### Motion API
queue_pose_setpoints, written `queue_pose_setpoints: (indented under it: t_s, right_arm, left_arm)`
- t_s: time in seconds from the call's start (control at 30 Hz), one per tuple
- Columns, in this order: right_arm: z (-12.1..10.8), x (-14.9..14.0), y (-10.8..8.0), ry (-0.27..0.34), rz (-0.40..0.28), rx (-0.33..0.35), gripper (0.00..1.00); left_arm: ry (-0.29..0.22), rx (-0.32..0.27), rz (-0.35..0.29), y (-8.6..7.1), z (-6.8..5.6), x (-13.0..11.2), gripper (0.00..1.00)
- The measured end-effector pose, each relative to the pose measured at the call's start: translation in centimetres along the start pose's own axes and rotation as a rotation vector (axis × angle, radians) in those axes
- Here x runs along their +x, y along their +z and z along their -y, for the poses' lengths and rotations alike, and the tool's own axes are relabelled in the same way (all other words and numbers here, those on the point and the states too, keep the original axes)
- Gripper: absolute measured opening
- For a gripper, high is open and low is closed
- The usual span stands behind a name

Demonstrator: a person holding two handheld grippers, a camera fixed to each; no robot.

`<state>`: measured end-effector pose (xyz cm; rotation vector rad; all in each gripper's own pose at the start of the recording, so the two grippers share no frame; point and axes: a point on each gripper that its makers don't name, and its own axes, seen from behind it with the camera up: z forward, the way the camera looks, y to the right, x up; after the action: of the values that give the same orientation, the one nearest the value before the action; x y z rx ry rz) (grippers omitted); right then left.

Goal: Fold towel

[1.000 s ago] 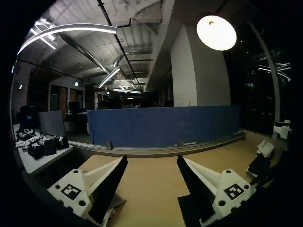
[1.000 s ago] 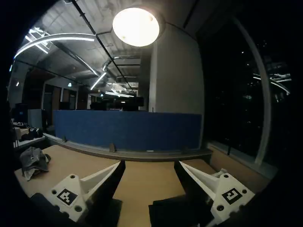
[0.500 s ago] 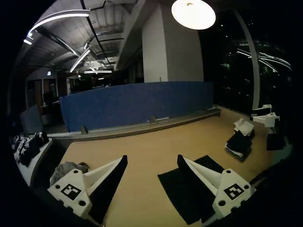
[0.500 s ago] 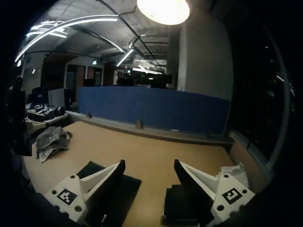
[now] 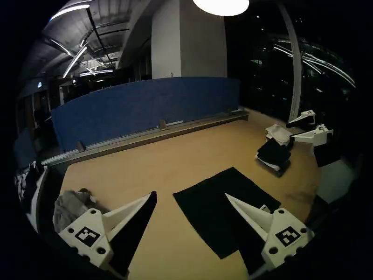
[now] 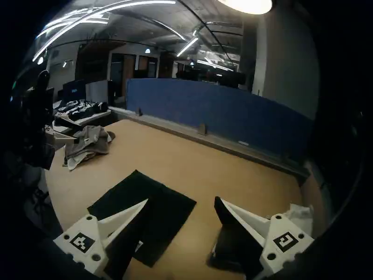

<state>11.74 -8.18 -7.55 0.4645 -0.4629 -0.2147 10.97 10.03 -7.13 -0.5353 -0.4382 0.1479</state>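
Tipped down from the ceiling over the last second, the left hand-held gripper (image 5: pixel 189 219) and the right hand-held gripper (image 6: pixel 182 224) now faced the counter (image 5: pixel 140 163), and the black towel (image 5: pixel 224 205) had come fully into sight. It lay flat and unfolded between them, just ahead of both, whose fingers were spread and held nothing. Thin and limp, it would probably sag and slide easily, so two neighbouring corners looked the best hold. Its long axis appeared to run diagonally, far end toward the blue divider (image 5: pixel 140 107).

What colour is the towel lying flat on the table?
The flat towel is black; it shows best in the left gripper view.
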Motion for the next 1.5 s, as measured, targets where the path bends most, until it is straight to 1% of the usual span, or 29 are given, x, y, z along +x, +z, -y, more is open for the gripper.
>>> queue_pose_setpoints:
  t_s: [0.13, 0.3, 0.47, 0.67, 0.8, 0.97, 1.07, 1.17, 1.3, 1.5]
  right_arm:
    - [0.5, -0.9, 0.2, 0.002, 0.012, 0.007, 1.0]
    - [1.3, -2.9, 0.7, -0.003, 0.037, 0.014, 1.0]
    - [2.3, -5.5, 1.4, 0.011, 0.063, 0.026, 1.0]
    - [3.7, -8.0, 2.0, 0.03, 0.068, 0.045, 1.0]
    - [4.5, -10.1, 2.5, 0.02, 0.094, 0.048, 1.0]
    - [5.6, -13.0, 2.9, -0.004, 0.127, 0.062, 1.0]
    - [6.0, -14.6, 3.2, -0.007, 0.145, 0.068, 1.0]
    - [6.3, -15.9, 3.5, -0.002, 0.161, 0.068, 1.0]
    - [6.4, -17.1, 3.9, 0.006, 0.171, 0.067, 1.0]
    - [7.0, -19.1, 4.3, 0.001, 0.202, 0.079, 1.0]
  left_arm:
    - [0.006, -0.008, 0.018, 0.3, -0.6, -1.1, 0.98]
    - [0.01, -0.018, 0.051, 0.8, -1.3, -3.4, 0.98]
    - [0.004, -0.038, 0.092, 1.6, -2.4, -6.4, 0.98]
    - [0.005, -0.064, 0.141, 2.7, -3.8, -10.1, 0.97]
    - [0.017, -0.076, 0.172, 3.2, -4.4, -12.3, 0.98]
    - [0.021, -0.097, 0.217, 3.5, -5.4, -15.2, 0.98]
    - [0.025, -0.097, 0.24, 3.7, -5.8, -16.9, 0.98]
    - [0.034, -0.1, 0.253, 3.9, -6.3, -18.0, 0.97]
    - [0.044, -0.112, 0.264, 4.1, -7.0, -18.9, 0.97]
    - [0.041, -0.131, 0.295, 4.3, -7.8, -20.3, 0.97]
